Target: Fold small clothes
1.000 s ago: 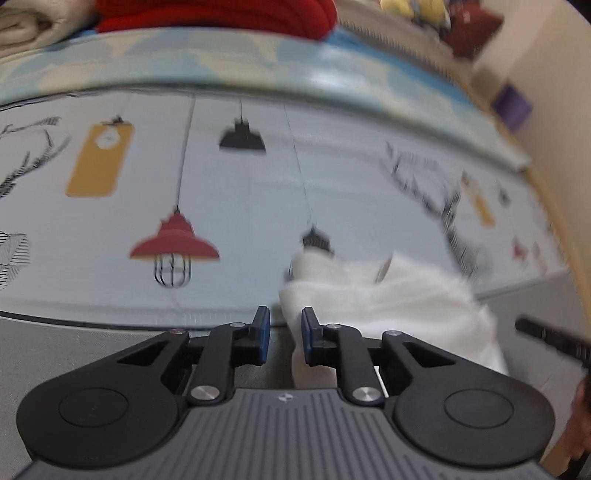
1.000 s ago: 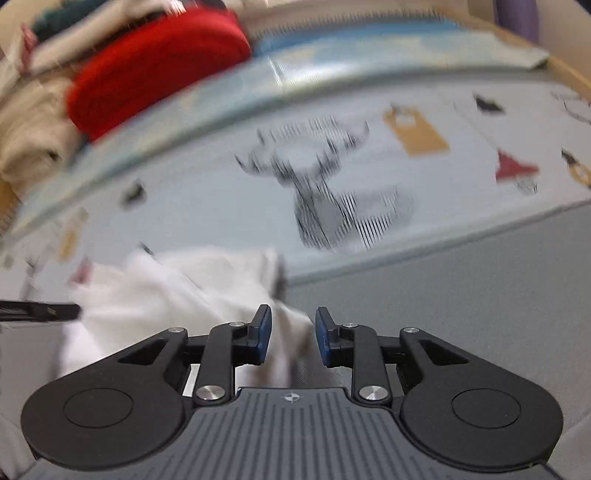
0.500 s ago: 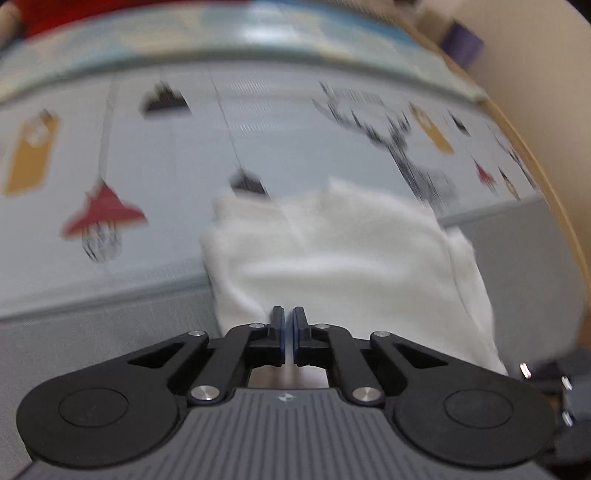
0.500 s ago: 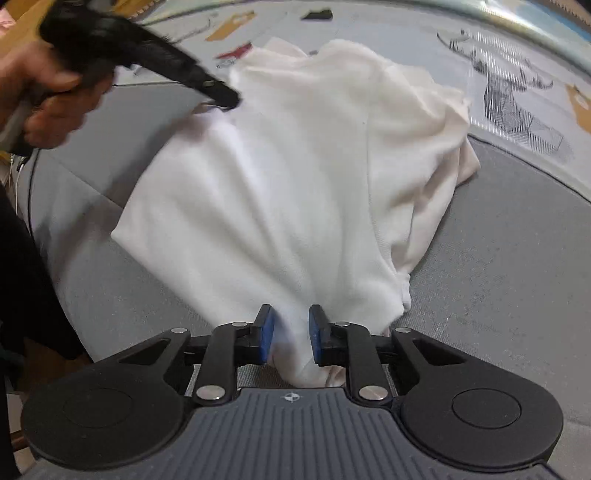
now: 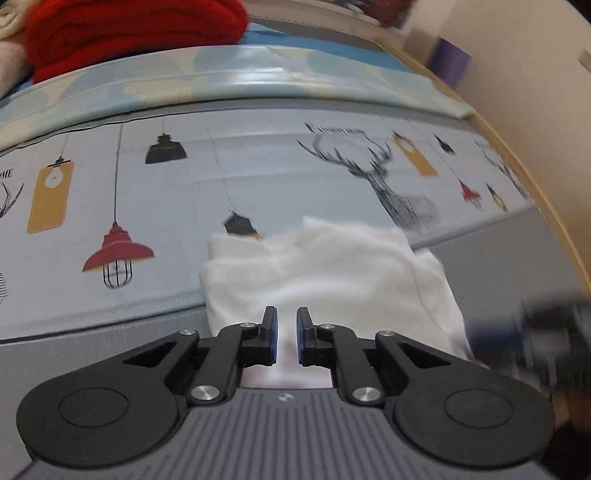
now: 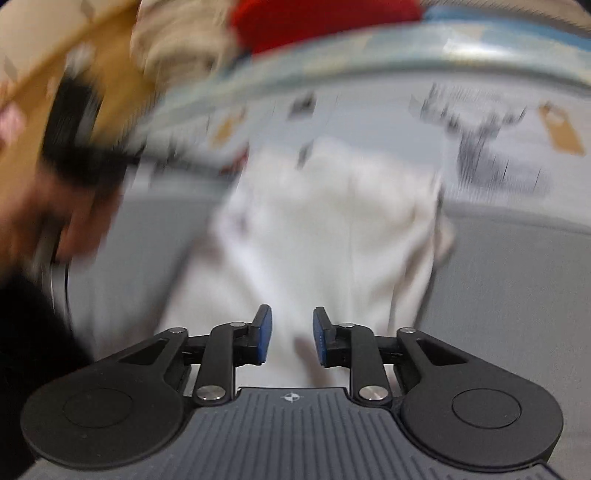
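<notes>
White shirt [image 5: 325, 273] lies centre frame in both views, straddling the grey mat and the lamp-and-deer printed sheet [image 5: 177, 206]. Left tool [image 5: 286, 334] has just been parting, narrow gap, cloth seen between its blue pads but not pinched. Right tool [image 6: 291, 338] has just been spreading wider over the blurred shirt. Red blanket [image 5: 129, 33] sits upper left.

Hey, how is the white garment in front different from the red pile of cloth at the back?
The white garment looks thin; the red pile looks thick and bulky. The white garment lies spread nearly flat close to the camera, partly on the lamp-print sheet; the red pile sits bunched in heavy folds beyond the sheet's far edge. Both are soft fabric.
</notes>
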Tool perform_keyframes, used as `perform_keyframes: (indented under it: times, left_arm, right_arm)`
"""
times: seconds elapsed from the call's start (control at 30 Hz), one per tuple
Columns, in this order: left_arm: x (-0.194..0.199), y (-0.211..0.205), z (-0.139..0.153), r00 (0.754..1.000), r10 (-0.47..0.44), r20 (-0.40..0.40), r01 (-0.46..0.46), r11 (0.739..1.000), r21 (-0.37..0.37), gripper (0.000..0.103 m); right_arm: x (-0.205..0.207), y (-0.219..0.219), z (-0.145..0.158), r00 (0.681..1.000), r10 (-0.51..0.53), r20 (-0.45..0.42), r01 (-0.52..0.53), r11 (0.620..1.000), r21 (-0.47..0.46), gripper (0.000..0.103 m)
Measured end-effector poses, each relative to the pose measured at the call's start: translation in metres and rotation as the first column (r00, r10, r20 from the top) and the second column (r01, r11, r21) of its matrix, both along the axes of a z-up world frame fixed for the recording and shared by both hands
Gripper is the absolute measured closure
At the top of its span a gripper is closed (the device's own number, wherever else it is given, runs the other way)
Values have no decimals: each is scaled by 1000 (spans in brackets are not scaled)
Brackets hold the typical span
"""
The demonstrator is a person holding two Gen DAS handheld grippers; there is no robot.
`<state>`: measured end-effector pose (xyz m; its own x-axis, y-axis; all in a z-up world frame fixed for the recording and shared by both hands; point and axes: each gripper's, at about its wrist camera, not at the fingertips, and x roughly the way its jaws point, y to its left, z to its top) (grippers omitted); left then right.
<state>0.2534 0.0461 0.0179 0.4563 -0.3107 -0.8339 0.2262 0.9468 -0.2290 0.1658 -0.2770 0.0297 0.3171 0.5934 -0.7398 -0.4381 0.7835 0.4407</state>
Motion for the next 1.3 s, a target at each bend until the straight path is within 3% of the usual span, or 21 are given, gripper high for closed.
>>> perform_keyframes:
  times: [0.07, 0.2, 0.33, 0.63, 0.7, 0.73, 0.8, 0.9, 0.97, 1.07, 1.17, 1.27, 1.3]
  left_arm:
    - [-10, -5, -2, 1000, -25, -19, 25, 999, 46, 92]
    - [-26, -12, -15, 995, -72, -66, 77, 994, 75, 92]
    - [-31, -20, -36, 992, -95, -89, 107, 984, 140, 92]
    - [-26, -23, -33, 993, -66, -97, 80, 986, 144, 88]
    - [-24, -23, -32, 993, -66, -98, 80, 987, 138, 83]
    - [-24, -24, -31, 993, -63, -99, 76, 988, 131, 78]
    - [-23, -24, -30, 994, -51, -98, 62, 992, 110, 71]
    - [-23, -25, -21, 996, -45, -72, 52, 994, 92, 50]
    - [-25, -24, -13, 999, -29, -36, 33, 993, 117, 27]
    - [-21, -14, -7, 1000, 18, -17, -16, 994, 106, 22]
    - [-8, 0, -30, 985, 115, -127, -109, 992, 56, 22]
    - [3, 9, -63, 943, 140, -302, -167, 984, -67, 29]
    - [5, 11, -68, 936, 142, -321, -180, 979, -92, 30]
  right_arm:
    - [19, 4, 4, 997, -70, 33, 70, 997, 20, 71]
    - [52, 26, -10, 992, -112, 62, 114, 993, -29, 71]
    - [81, 39, -48, 981, -193, 16, 191, 952, -240, 76]
    - [74, 33, -41, 970, -244, 8, 240, 946, -220, 72]
    - [67, 25, -33, 961, -275, 14, 272, 941, -201, 66]
    - [65, 22, -31, 958, -287, 16, 284, 937, -201, 50]
    - [58, 14, -28, 951, -310, 20, 306, 926, -222, 31]
    - [51, 2, -30, 950, -312, -16, 301, 927, -223, 31]
    - [47, -4, -37, 951, -302, -69, 281, 935, -217, 31]
    - [44, -12, -48, 943, -297, -152, 269, 946, -183, 31]
    - [44, -12, -56, 940, -274, -203, 247, 958, -147, 30]
    - [46, -3, -64, 950, -221, -221, 194, 971, -139, 25]
    - [46, 0, -65, 953, -209, -218, 182, 973, -140, 22]
